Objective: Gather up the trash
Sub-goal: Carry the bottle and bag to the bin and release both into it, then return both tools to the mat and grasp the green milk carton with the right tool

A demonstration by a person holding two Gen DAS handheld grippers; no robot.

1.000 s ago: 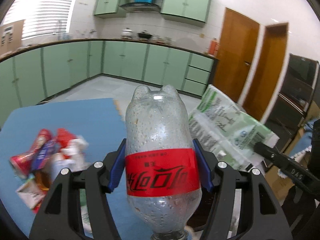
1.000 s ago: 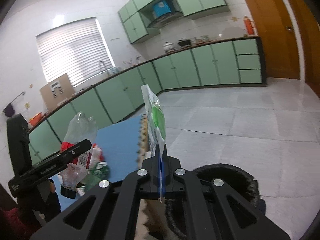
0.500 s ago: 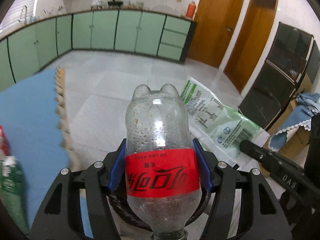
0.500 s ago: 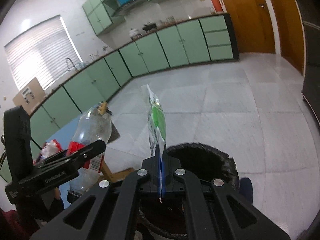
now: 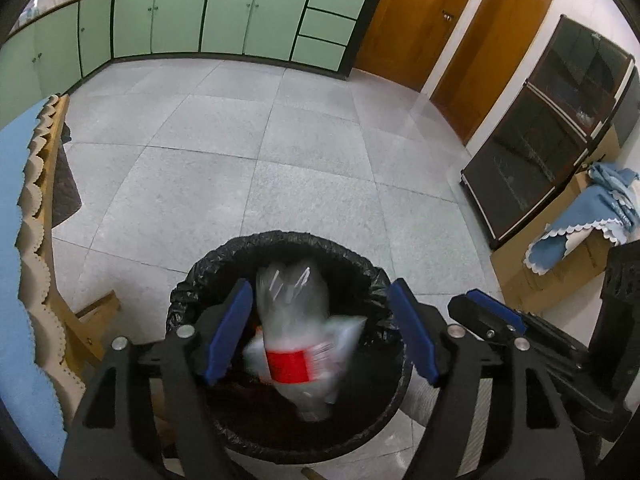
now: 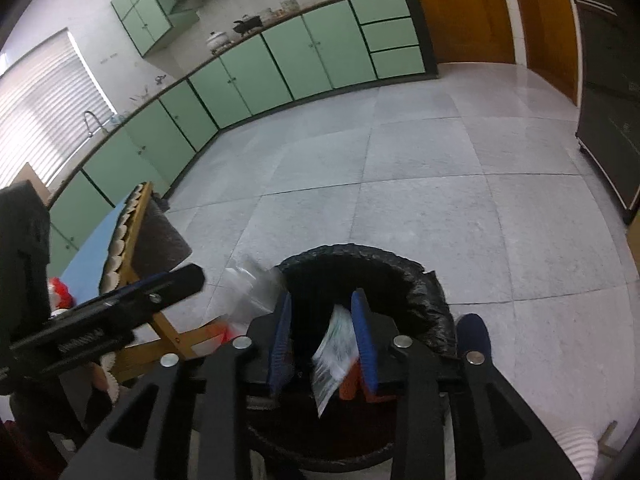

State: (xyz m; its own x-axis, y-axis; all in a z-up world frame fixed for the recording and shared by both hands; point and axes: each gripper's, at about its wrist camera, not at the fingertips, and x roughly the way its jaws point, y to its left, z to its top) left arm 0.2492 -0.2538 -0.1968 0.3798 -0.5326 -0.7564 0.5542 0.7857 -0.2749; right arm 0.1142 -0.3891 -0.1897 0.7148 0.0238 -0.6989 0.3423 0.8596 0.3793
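Clear plastic bottle [image 5: 294,320], crinkled glossy black bin liner [image 5: 280,246], speckled stone floor [image 5: 280,152]

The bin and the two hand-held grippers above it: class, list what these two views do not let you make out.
- Plastic bottle, left wrist view: motion-blurred, so its label text is unreadable.
- Green wrapper, right wrist view: blurred; print illegible, and whether it touches a pad is unclear.
- Bin contents: dark interior, partly covered by the left hand-held gripper and right hand-held gripper.
- Table, left wrist view: cut off by the frame edge.
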